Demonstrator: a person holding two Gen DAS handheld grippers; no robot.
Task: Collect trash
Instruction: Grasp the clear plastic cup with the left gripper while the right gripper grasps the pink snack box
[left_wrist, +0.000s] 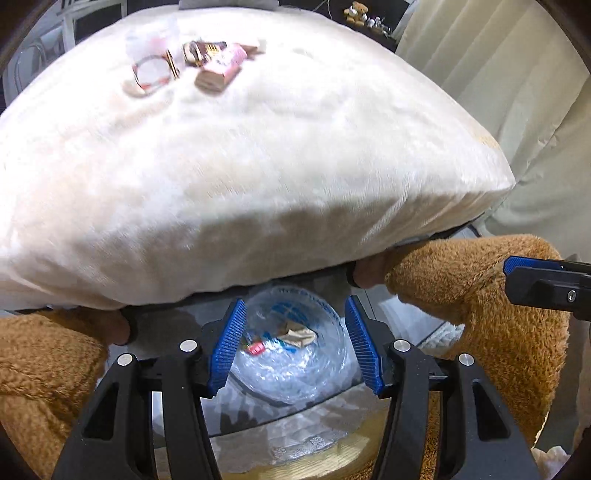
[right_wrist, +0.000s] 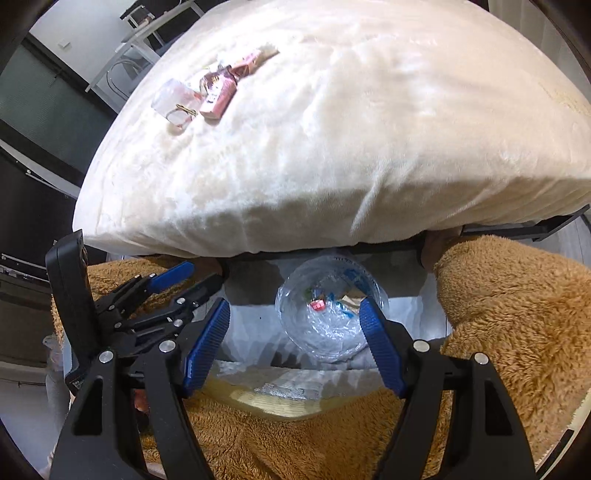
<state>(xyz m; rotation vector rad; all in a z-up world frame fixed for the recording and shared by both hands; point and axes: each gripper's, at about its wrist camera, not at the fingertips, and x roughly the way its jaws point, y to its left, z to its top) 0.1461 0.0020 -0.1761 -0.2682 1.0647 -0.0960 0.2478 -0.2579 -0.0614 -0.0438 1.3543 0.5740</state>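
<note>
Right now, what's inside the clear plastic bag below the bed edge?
The clear plastic bag holds a crumpled tan paper scrap and a small red wrapper, plus blue-printed bits. Crinkled plastic hides anything deeper, and the cream blanket covers the bag's far rim.

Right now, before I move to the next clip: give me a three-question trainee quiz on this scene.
1. True or false: the left gripper is holding a wrapper.
2. Where do the uncollected wrappers lie? A) on the cream cushion B) in the clear bag C) on the brown fleece
3. What lines the bin below both grippers?

Key: 1 false, its jaws are empty; 2 A; 3 the clear bag, with a few scraps already inside.
</note>
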